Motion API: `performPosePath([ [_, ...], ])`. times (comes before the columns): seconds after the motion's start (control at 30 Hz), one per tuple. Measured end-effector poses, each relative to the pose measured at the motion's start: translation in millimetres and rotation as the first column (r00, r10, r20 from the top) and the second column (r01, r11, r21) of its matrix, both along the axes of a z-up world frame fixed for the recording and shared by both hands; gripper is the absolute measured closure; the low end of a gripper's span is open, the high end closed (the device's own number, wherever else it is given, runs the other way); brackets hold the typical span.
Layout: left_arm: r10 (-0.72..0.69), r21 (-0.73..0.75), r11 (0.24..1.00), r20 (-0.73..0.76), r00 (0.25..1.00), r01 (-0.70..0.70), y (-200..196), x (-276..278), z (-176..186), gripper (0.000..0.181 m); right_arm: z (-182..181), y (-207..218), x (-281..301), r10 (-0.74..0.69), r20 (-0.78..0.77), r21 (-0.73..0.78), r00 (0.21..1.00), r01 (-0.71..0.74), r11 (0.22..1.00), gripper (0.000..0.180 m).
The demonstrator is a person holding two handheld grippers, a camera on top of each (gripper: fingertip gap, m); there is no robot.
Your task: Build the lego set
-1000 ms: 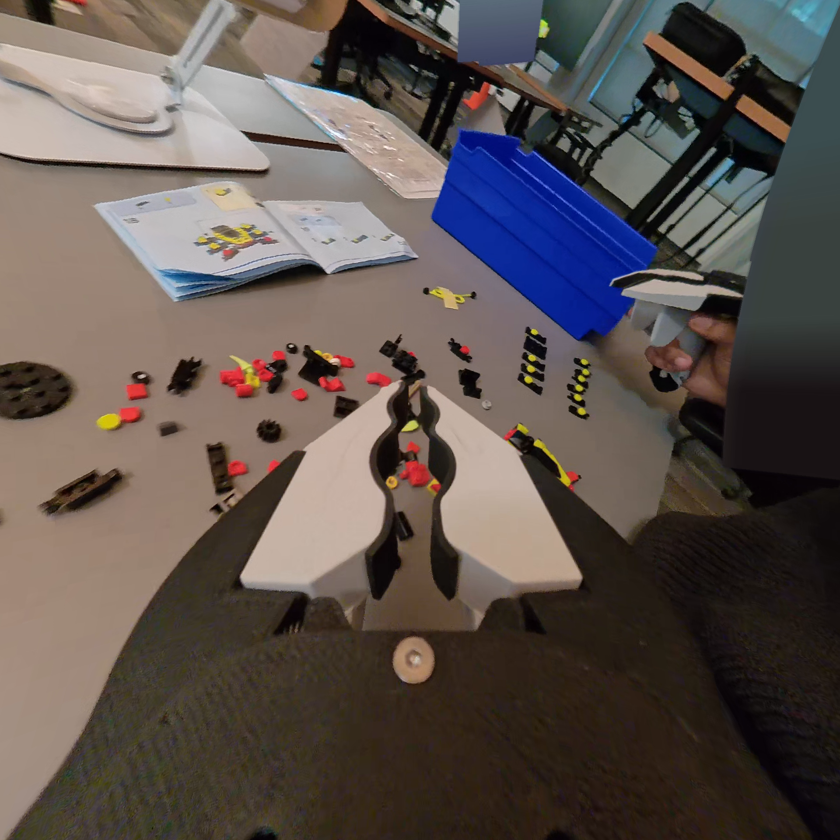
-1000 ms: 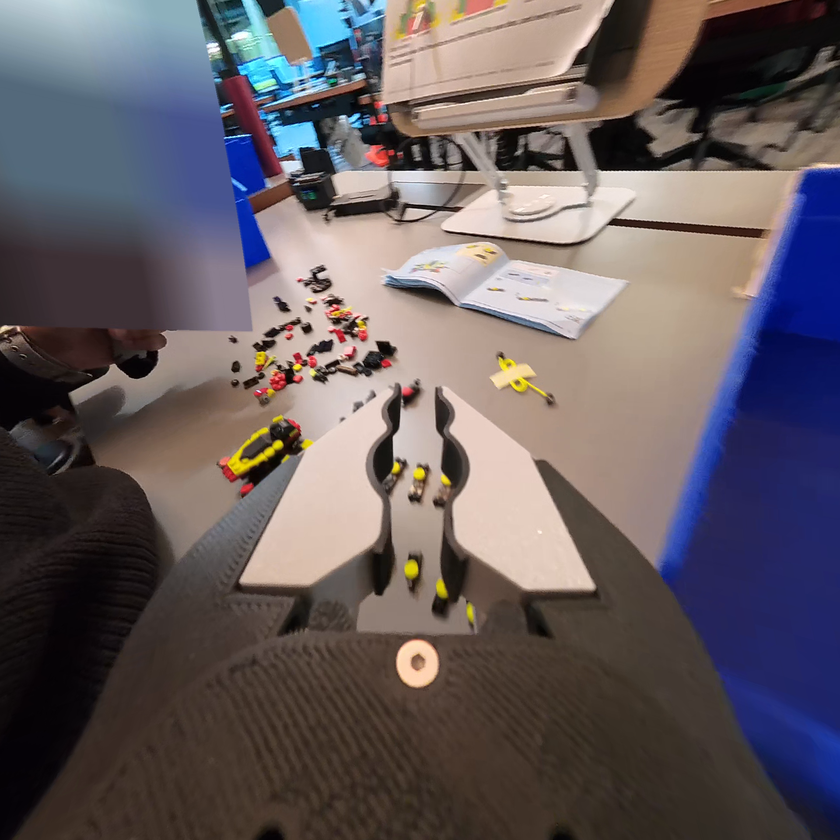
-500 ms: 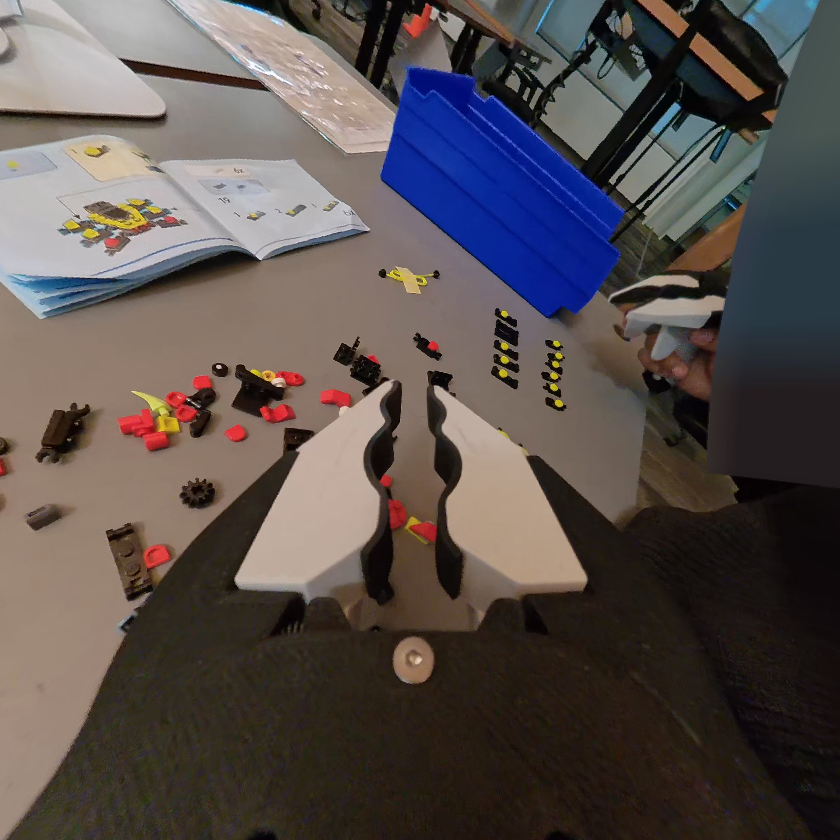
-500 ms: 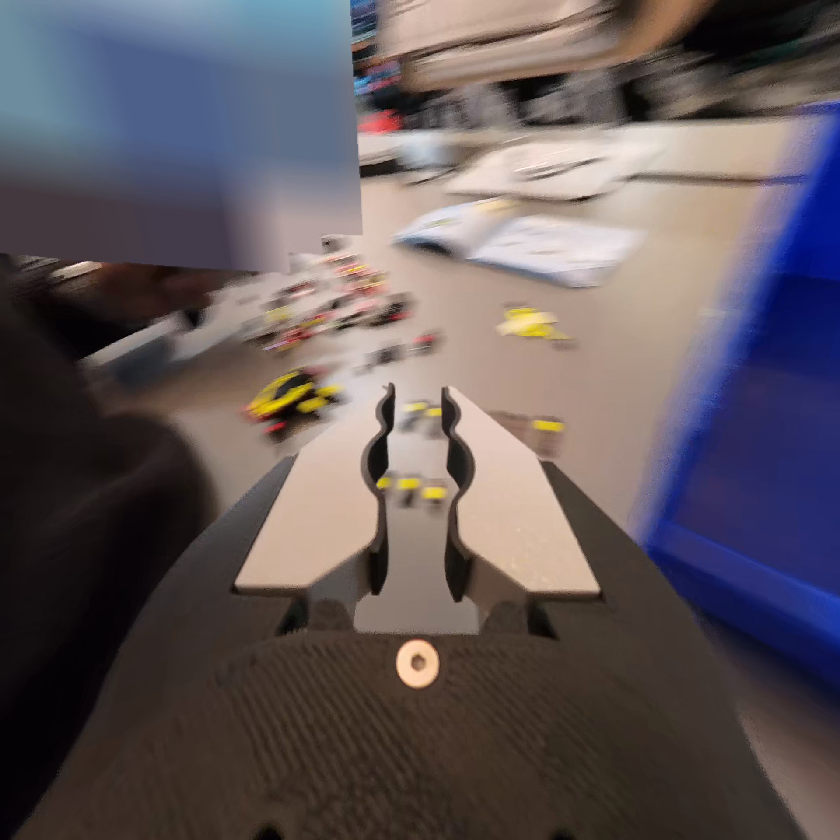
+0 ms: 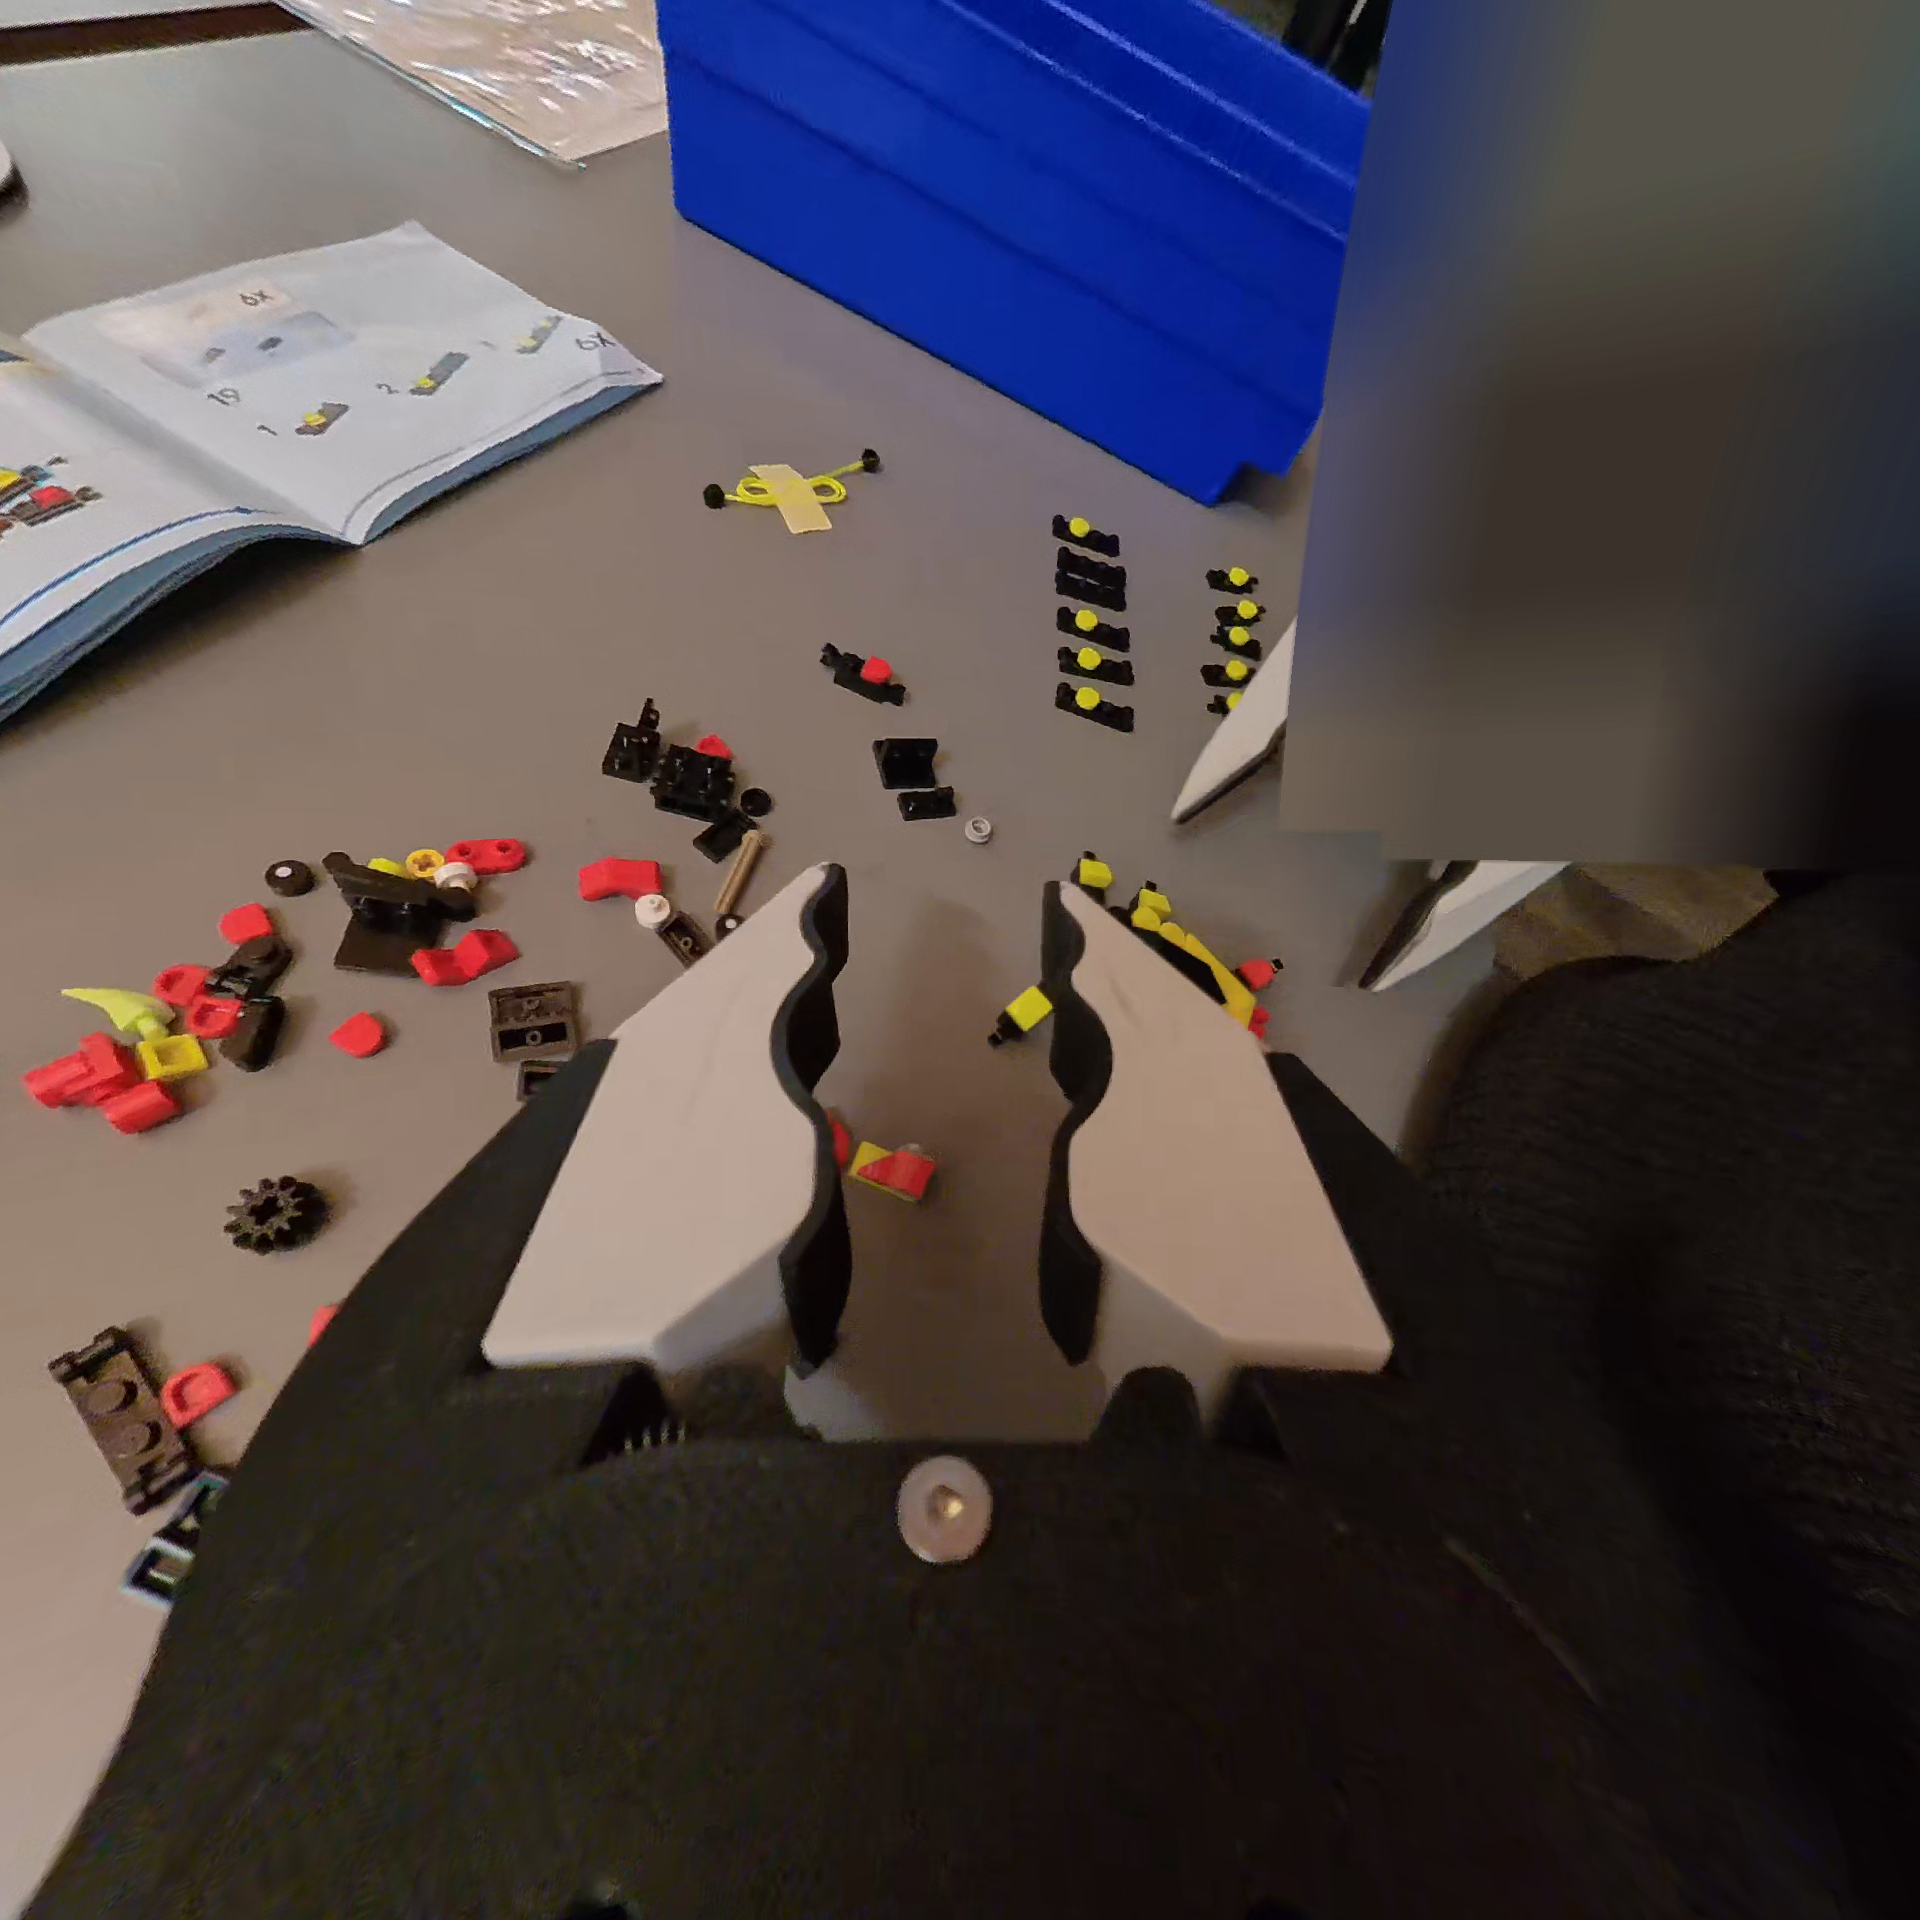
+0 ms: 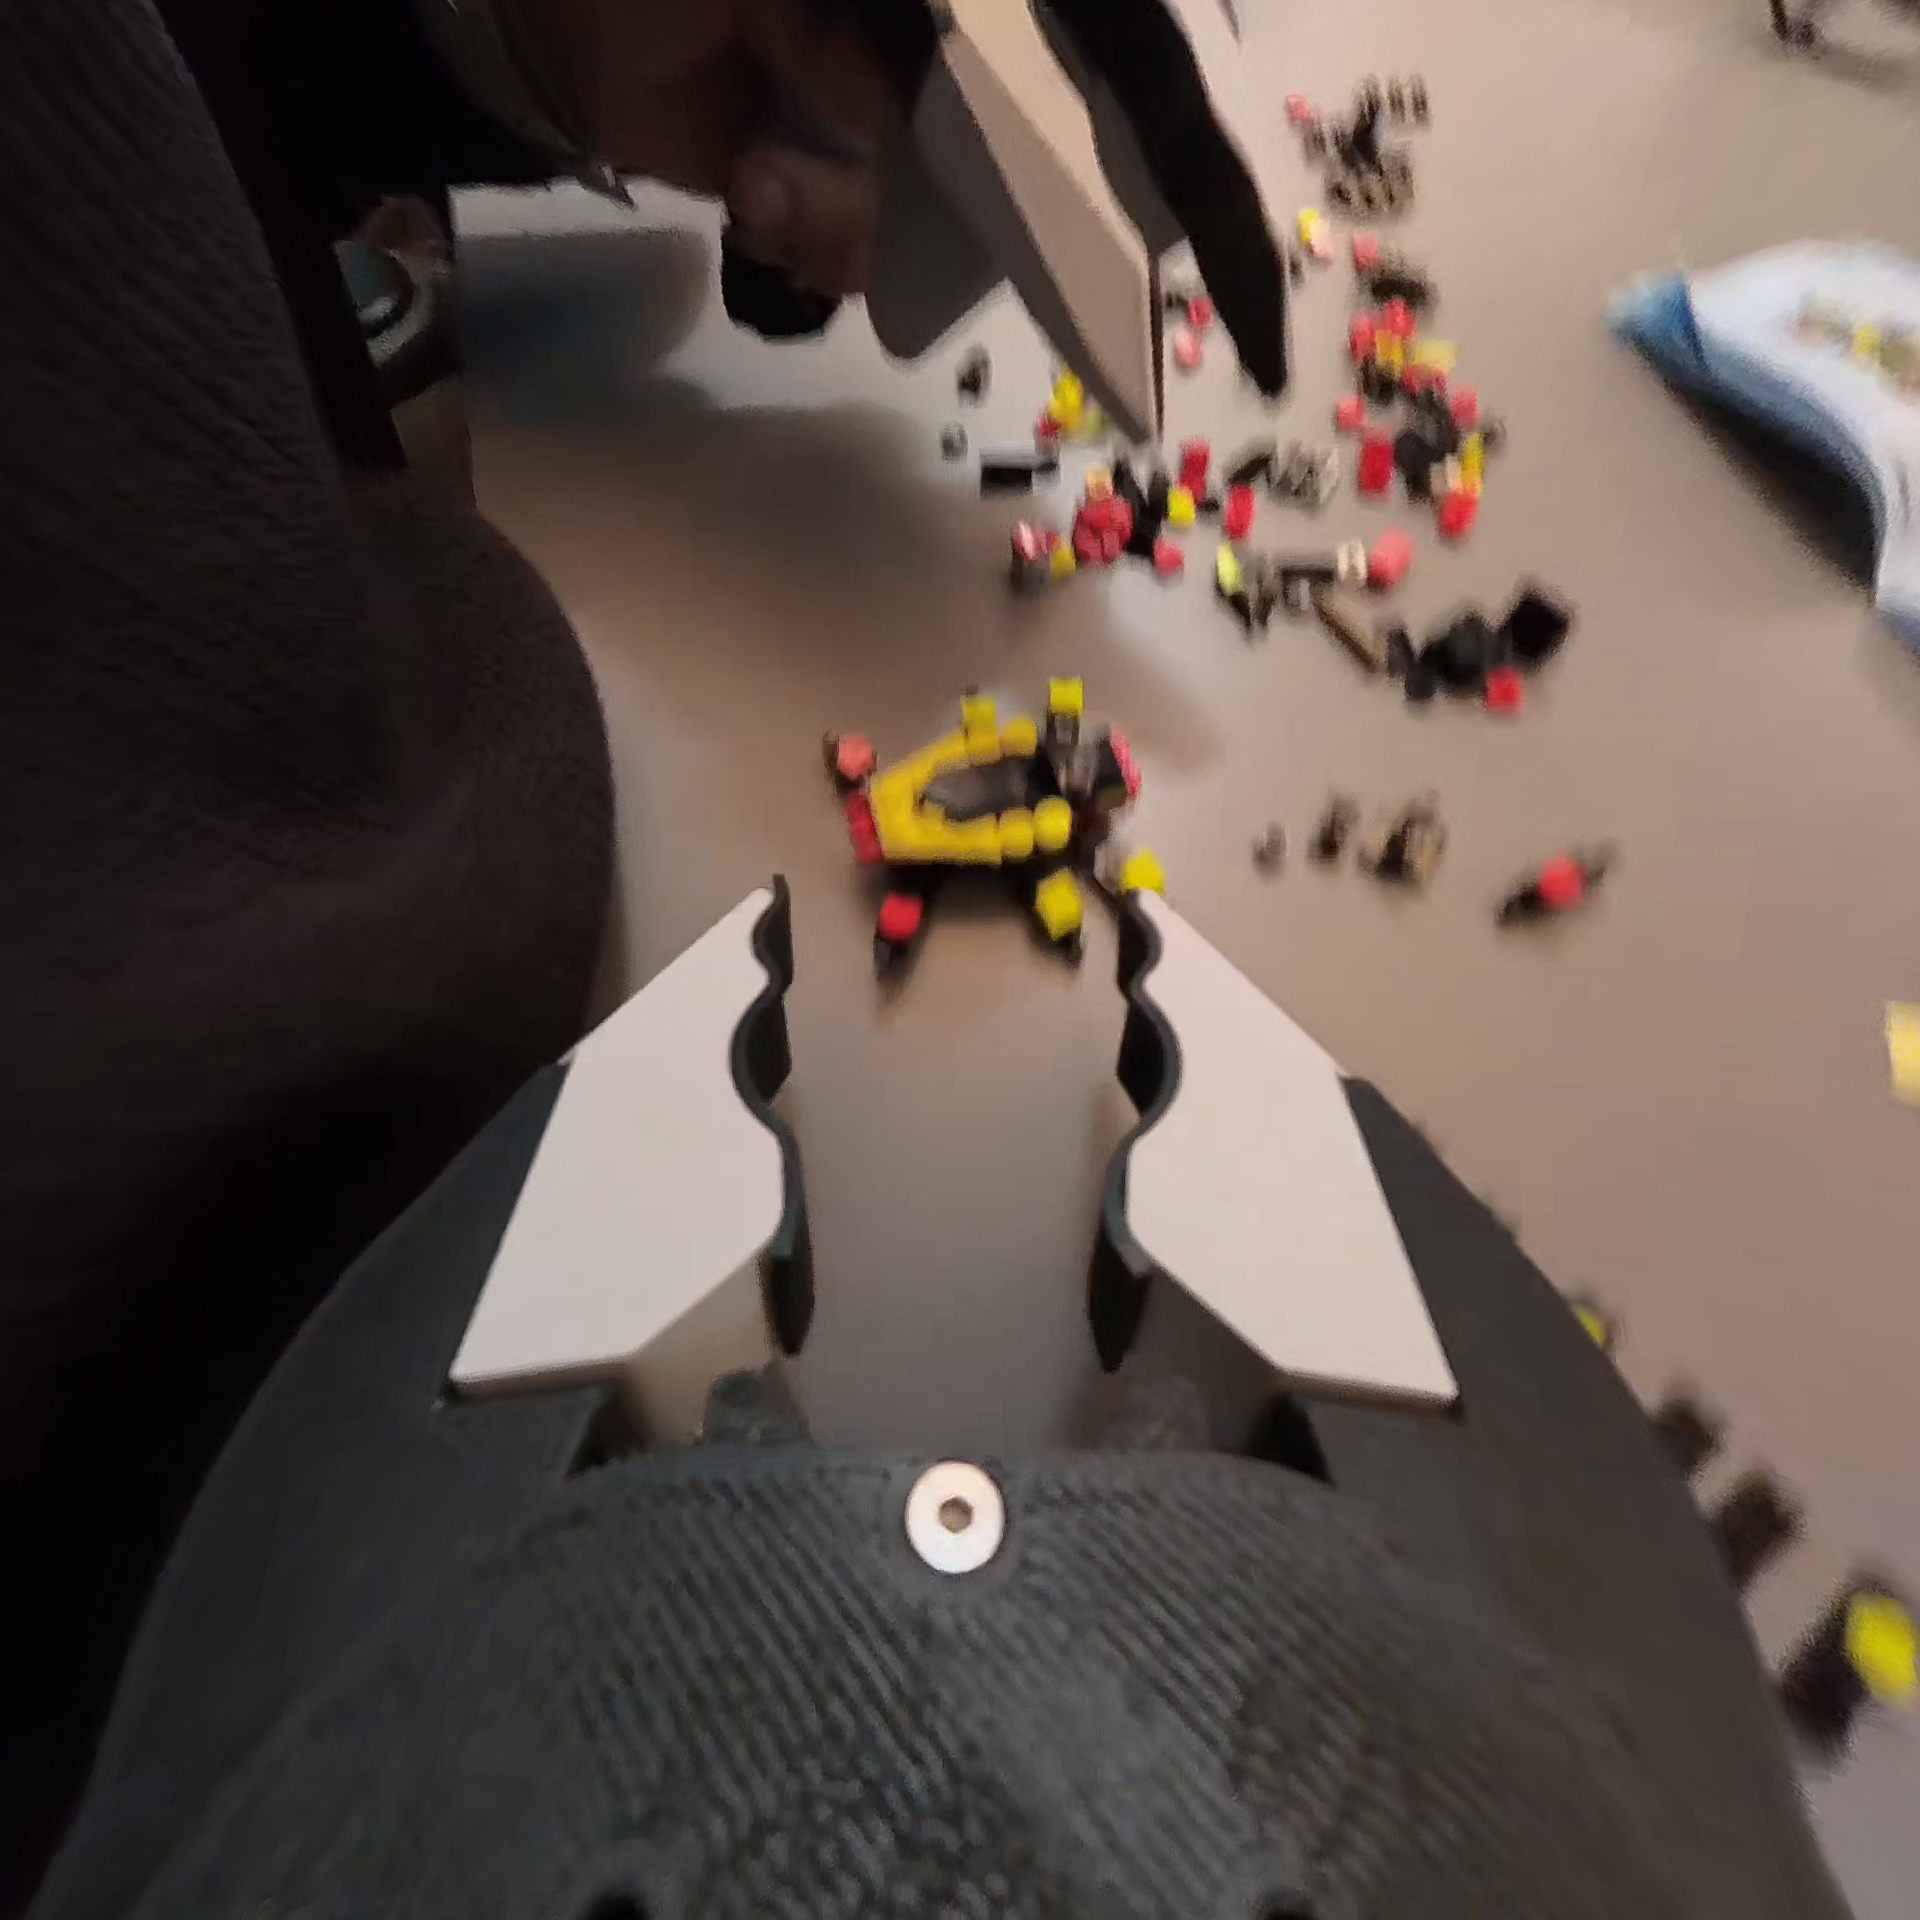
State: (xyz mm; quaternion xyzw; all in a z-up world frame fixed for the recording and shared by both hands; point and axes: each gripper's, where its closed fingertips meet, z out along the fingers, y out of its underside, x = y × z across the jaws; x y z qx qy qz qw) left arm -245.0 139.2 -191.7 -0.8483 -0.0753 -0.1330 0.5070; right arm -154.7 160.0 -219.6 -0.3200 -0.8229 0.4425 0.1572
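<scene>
In the left wrist view the left gripper point(image 5: 943, 894) hovers over the grey counter point(image 5: 499, 665) with jaws wide and empty. The half-built yellow model point(image 5: 1195, 951) peeks out at centre right, mostly hidden behind the right-hand jaw; loose pieces point(image 5: 416, 914) scatter to the left.

The right wrist view is blurred. The right gripper point(image 6: 954, 899) also stands wide, empty, just short of the model point(image 6: 982, 800) at frame centre. It looks light, rigid and brittle at its joints; gripping across the solid yellow body seems safest.
</scene>
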Motion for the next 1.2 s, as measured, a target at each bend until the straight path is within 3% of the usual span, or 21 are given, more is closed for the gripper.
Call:
performPosePath([
  [0.33, 0.116, 0.026, 0.993, 0.041, 0.992, -0.117, -16, -21, 8, 0.144, -14, -22, -27, 0.141, 0.041, 0.052, 0.989, -0.143, 0.988, 0.114],
  [0.47, 0.069, -0.101, 0.993, 0.045, 0.997, -0.064, -26, -11, -15, 0.138, -14, -25, -29, 0.163, 0.051, 0.057, 0.985, -0.166, 0.984, 0.116],
  [0.6, 0.063, -0.190, 0.978, -0.148, 0.987, -0.091, -34, -14, -31, 0.130, -13, -31, -31, 0.190, 0.048, 0.062, 0.981, -0.193, 0.979, 0.117],
  [0.73, 0.122, -0.236, 0.940, -0.444, 0.888, -0.247, -48, -43, -40, 0.111, -1, -33, -40, 0.189, 0.014, 0.027, 0.982, -0.189, 0.982, 0.115],
  [0.8, 0.143, -0.251, 0.922, -0.489, 0.860, -0.296, -51, -47, -45, 0.105, 6, -24, -48, 0.155, -0.010, 0.020, 0.988, -0.155, 0.988, 0.116],
  [1.0, 0.125, -0.220, 0.954, -0.329, 0.936, -0.205, -40, -21, -45, 0.084, -5, 37, -71, -0.002, 0.022, 0.089, 1.000, 0.000, 0.996, 0.117],
  [1.2, 0.151, -0.155, 0.968, -0.274, 0.950, -0.199, -40, -18, -35, 0.083, -20, 57, -81, -0.031, 0.090, 0.114, 0.995, 0.021, 0.993, 0.121],
])
